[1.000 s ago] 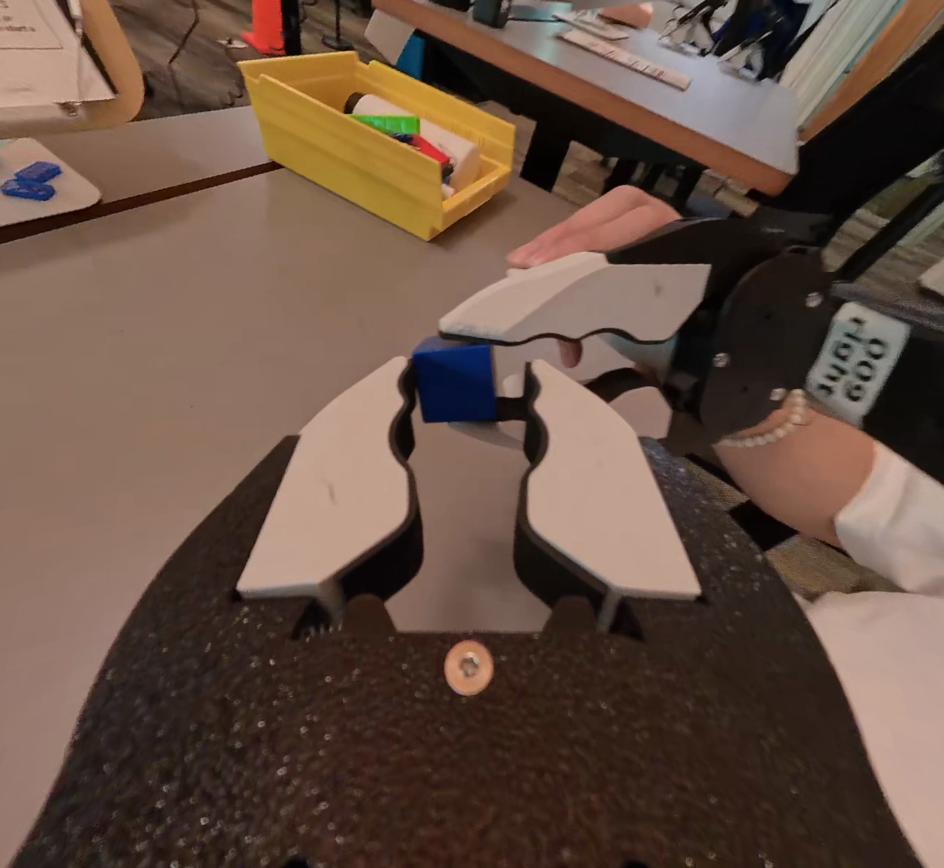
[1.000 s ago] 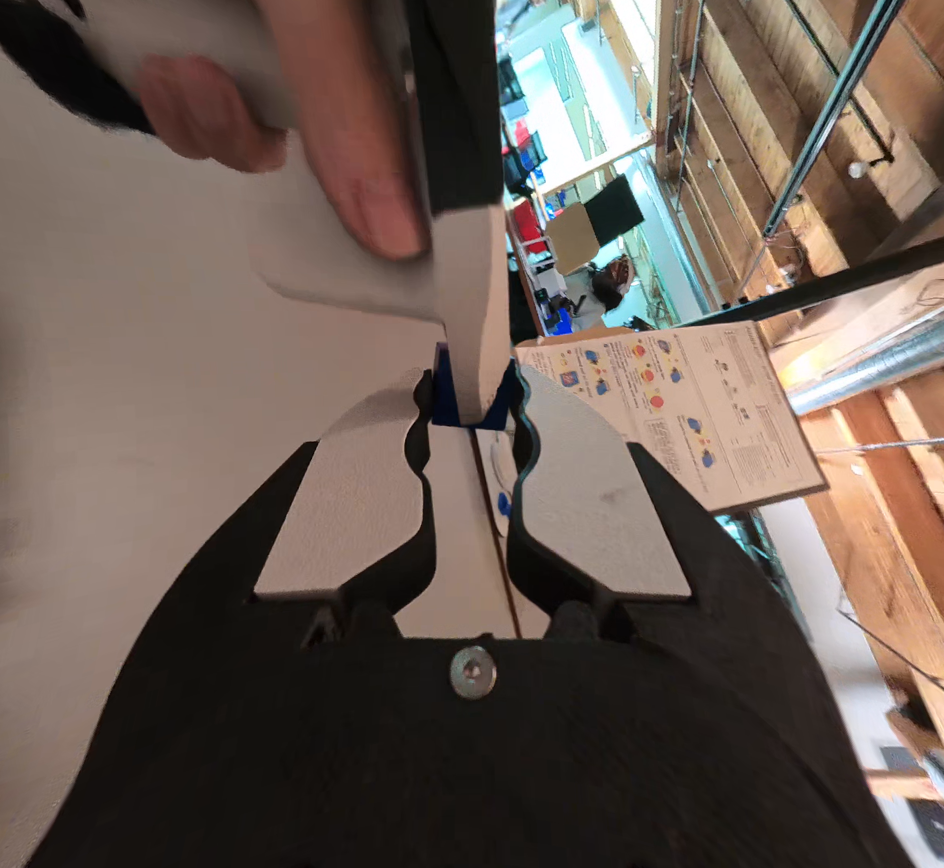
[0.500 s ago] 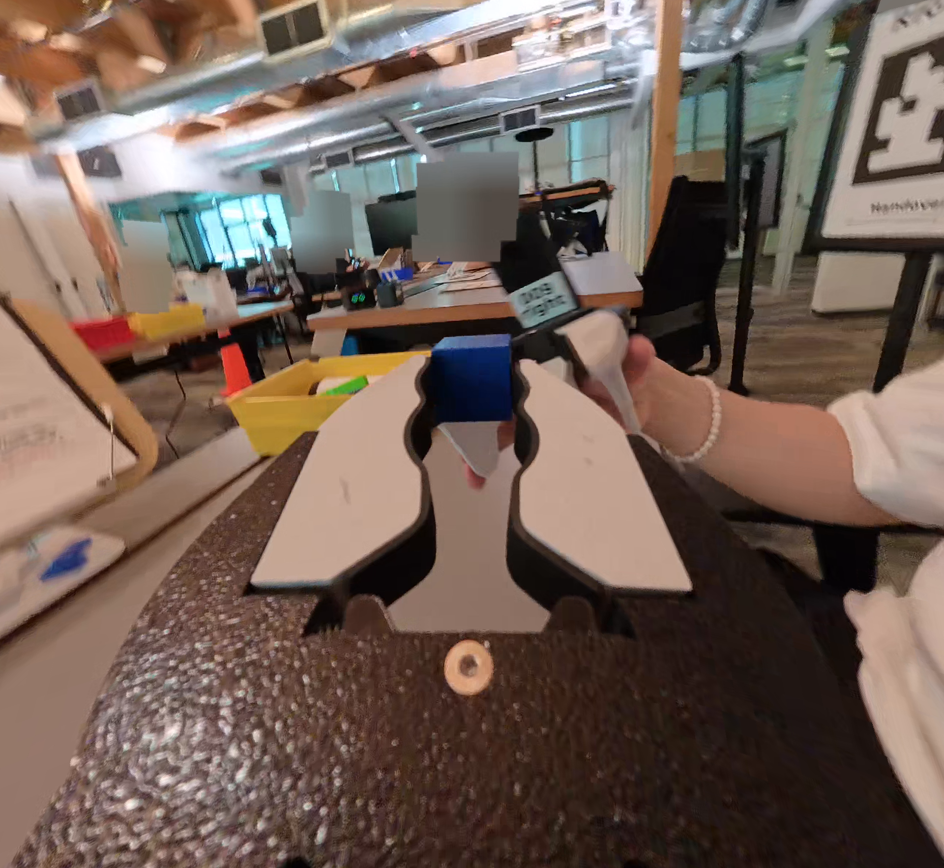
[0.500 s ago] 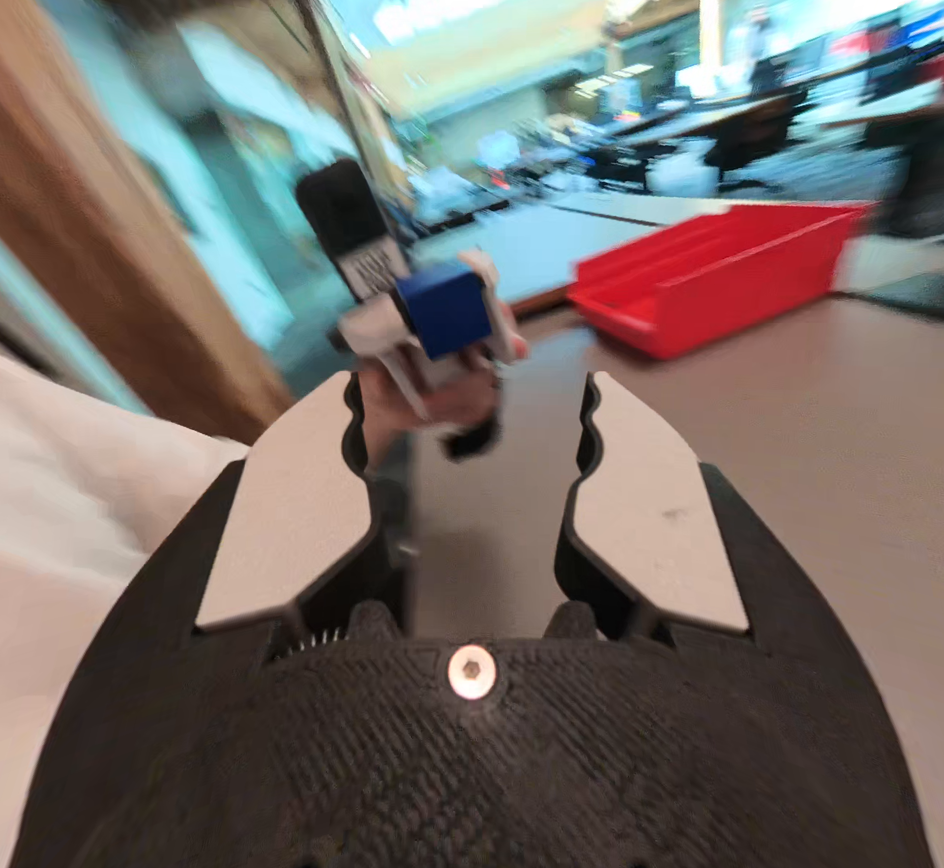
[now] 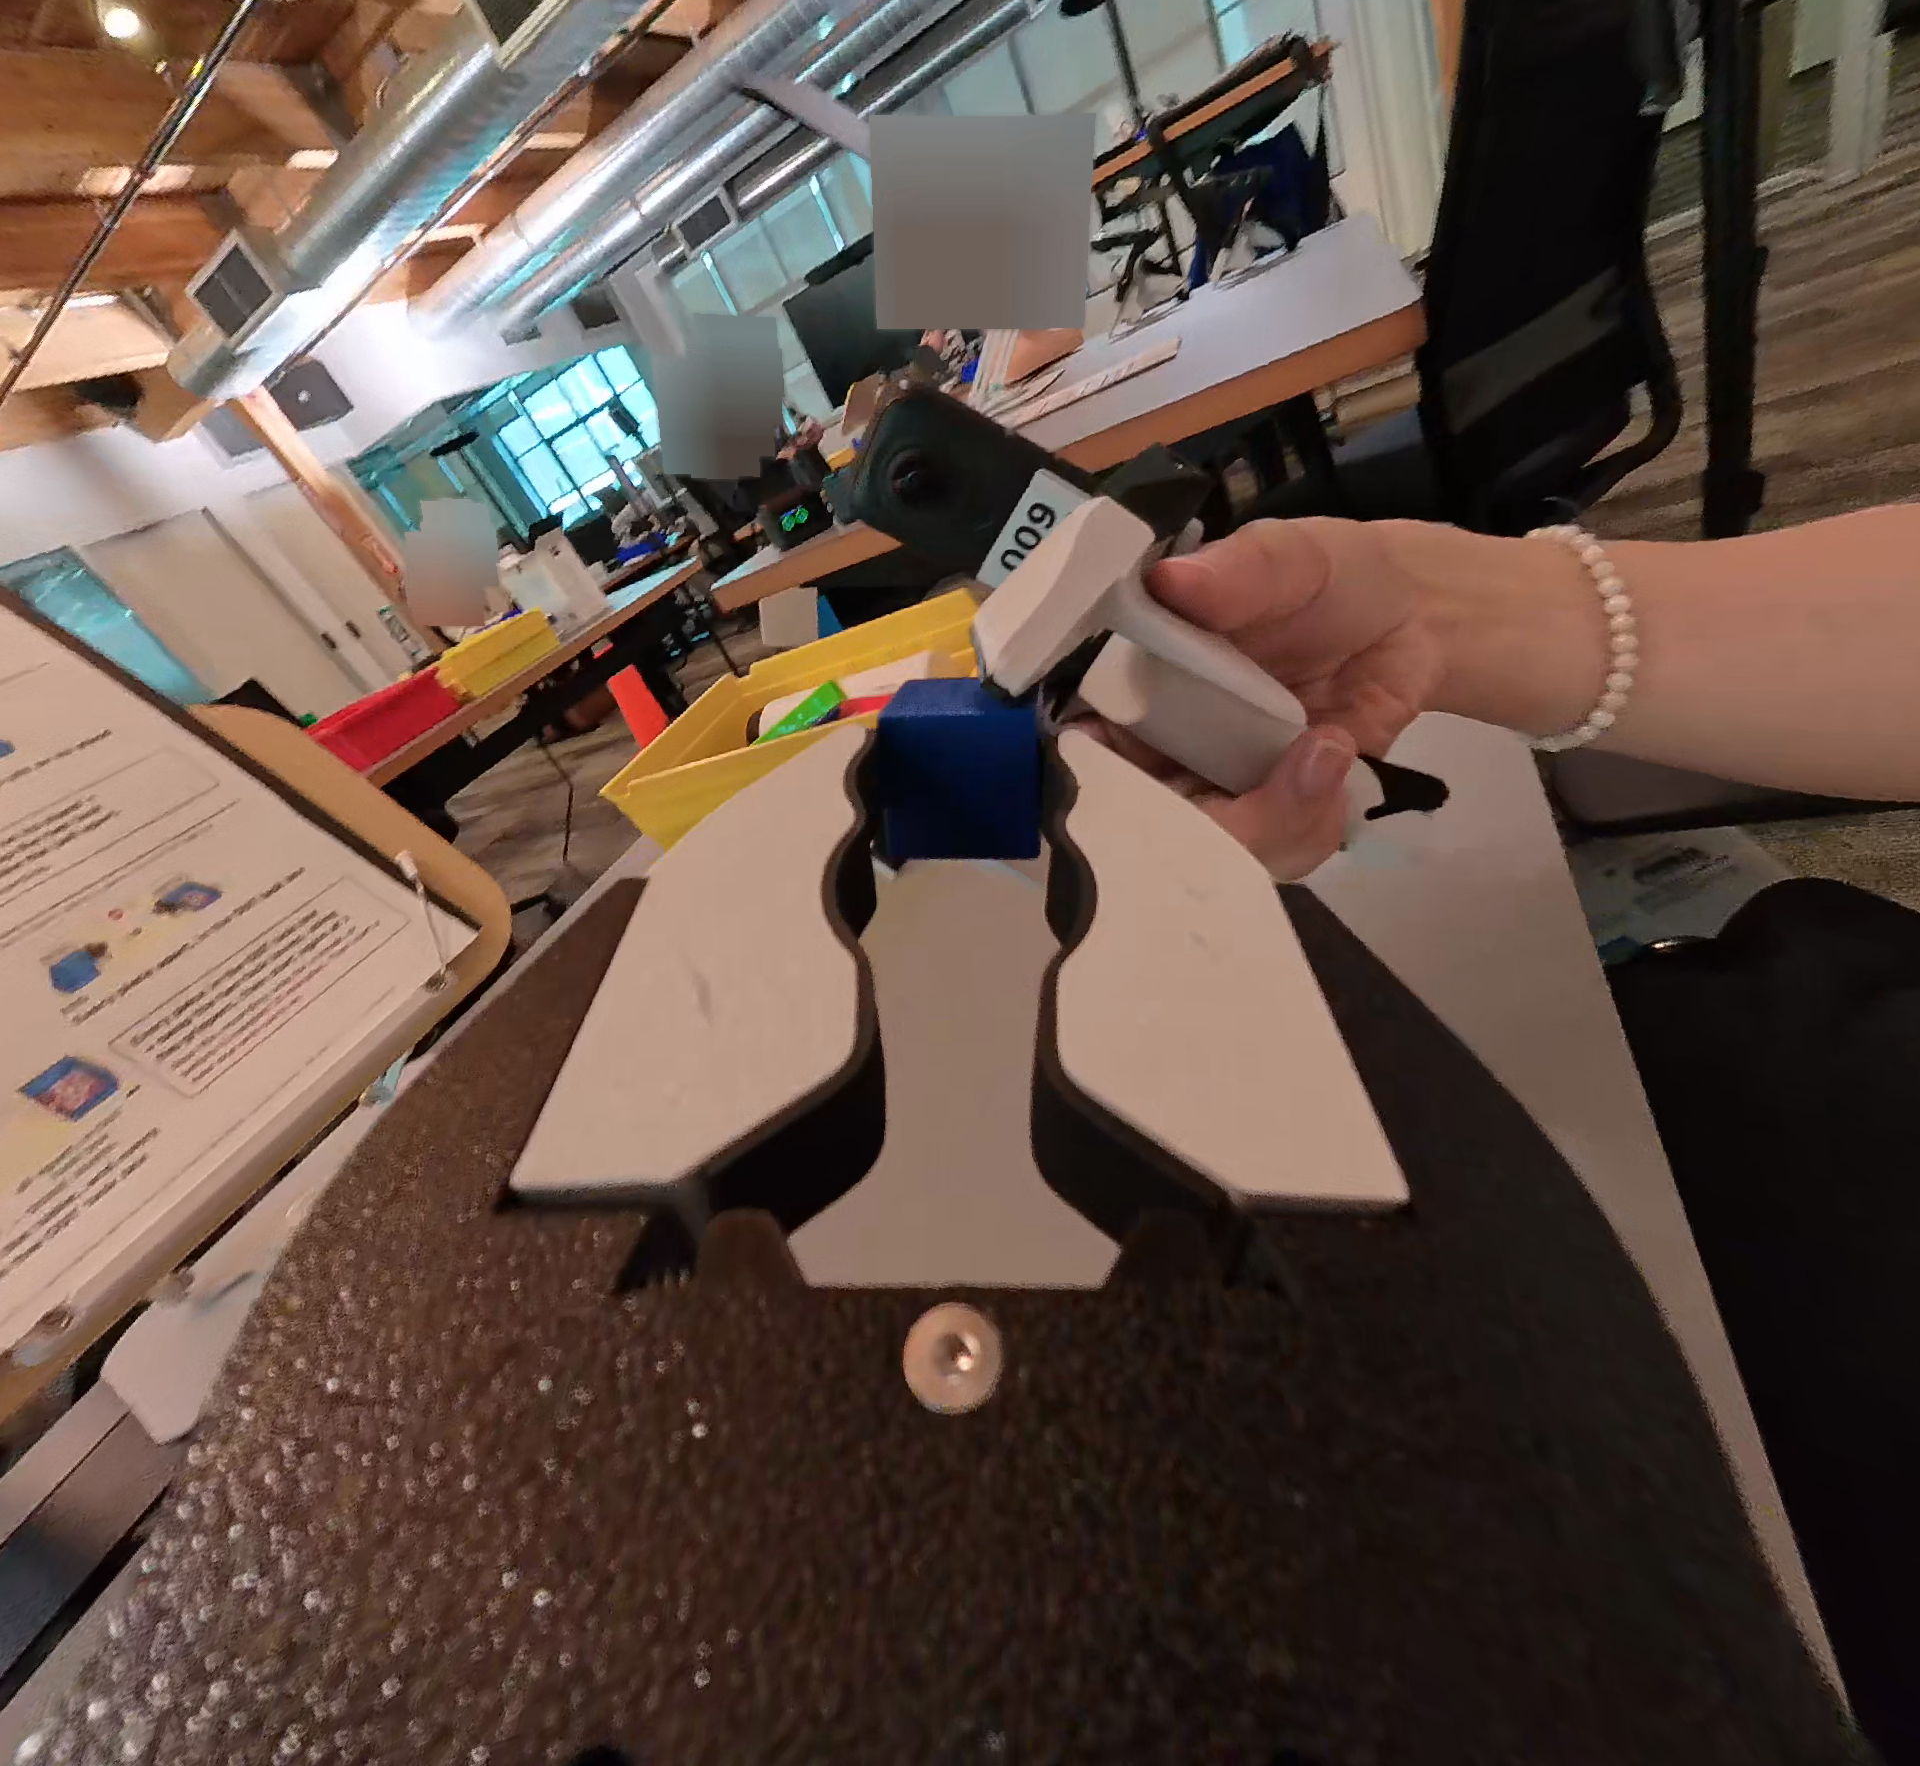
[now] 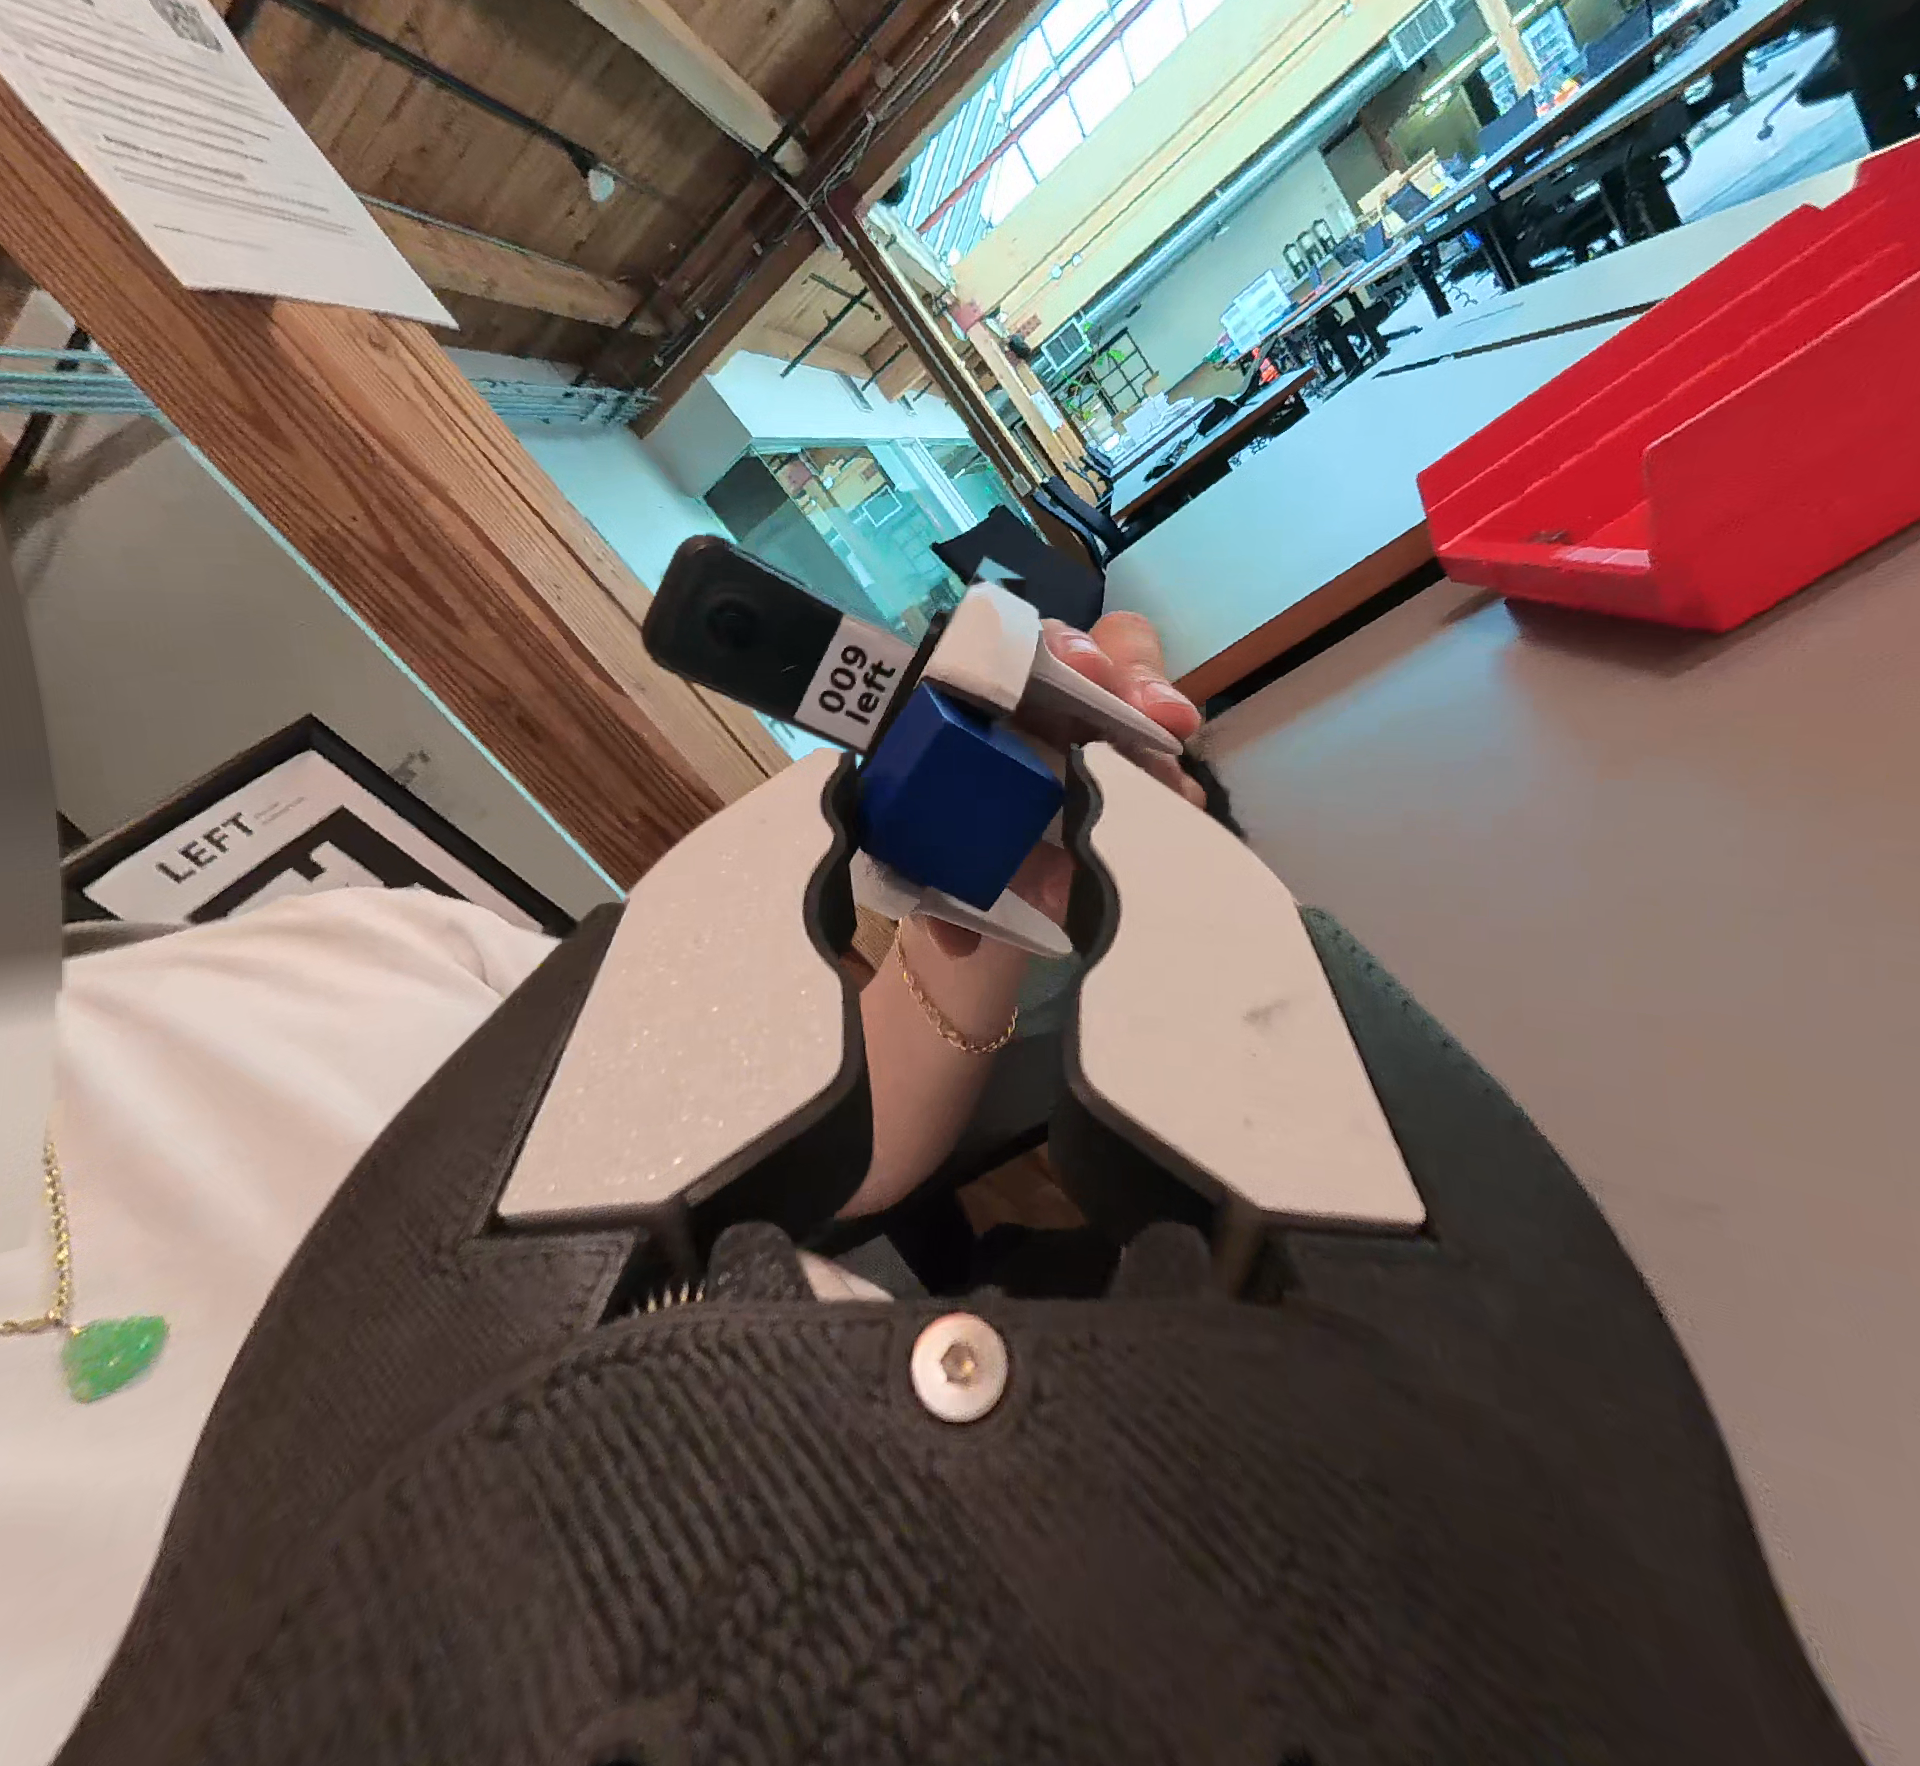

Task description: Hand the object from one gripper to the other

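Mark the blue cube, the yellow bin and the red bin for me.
blue cube (image 5: 958,789): left wrist view, on its front face.
yellow bin (image 5: 694,760): left wrist view, on its near side wall.
red bin (image 6: 1704,459): right wrist view, on its outer side wall.

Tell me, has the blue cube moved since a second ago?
Yes. The blue cube went up: it sat low over the grey table, below the yellow bin; now it is level with the bin's top.

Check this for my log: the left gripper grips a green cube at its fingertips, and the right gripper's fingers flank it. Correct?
Only the colour is wrong: the cube is blue, not green, as the left wrist view shows. The left gripper does grip it at its fingertips, and the right gripper has its fingers flanking it.
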Motion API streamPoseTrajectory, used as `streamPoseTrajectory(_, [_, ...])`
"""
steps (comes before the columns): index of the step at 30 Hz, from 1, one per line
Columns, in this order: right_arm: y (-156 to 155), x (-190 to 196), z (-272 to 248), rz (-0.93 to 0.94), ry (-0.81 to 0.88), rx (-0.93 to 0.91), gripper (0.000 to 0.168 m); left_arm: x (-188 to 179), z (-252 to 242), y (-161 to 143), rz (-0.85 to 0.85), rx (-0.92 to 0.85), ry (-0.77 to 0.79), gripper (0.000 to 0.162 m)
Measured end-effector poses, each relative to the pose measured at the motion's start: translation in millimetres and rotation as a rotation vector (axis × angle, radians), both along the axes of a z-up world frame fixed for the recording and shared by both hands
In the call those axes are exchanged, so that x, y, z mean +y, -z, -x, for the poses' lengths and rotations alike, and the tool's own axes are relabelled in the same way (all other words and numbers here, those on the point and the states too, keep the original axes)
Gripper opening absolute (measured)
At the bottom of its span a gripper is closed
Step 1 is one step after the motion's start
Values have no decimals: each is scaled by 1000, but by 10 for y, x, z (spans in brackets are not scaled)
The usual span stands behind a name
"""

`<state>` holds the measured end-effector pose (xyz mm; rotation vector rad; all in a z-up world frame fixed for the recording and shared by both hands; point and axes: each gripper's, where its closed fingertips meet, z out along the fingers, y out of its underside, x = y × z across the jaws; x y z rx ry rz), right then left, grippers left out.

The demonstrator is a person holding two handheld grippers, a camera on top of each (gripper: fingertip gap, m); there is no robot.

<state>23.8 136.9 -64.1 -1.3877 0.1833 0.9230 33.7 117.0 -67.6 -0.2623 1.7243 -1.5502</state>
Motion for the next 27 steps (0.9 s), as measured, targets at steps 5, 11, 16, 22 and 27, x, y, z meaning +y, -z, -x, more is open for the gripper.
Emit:
streamPoseTrajectory(5, [-16, 56, -236, -34, 127, 109, 34, 101, -154, 1, -35, -1, -188, 31])
streamPoseTrajectory(11, [-72, -5, -569, -133, 302, 308, 32, 151, -299, -52, -120, -83, -471, 39])
streamPoseTrajectory(16, [-140, 9, -489, -176, 297, 339, 32, 94, -363, 24, -254, -190, -579, 41])
streamPoseTrajectory(22, [-155, 24, -457, -184, 316, 339, 32, 145, -359, -44, -206, -286, -717, 30])
streamPoseTrajectory(27, [-123, -29, -467, -137, 303, 188, 37, 167, -374, -23, -218, -233, -651, 28])
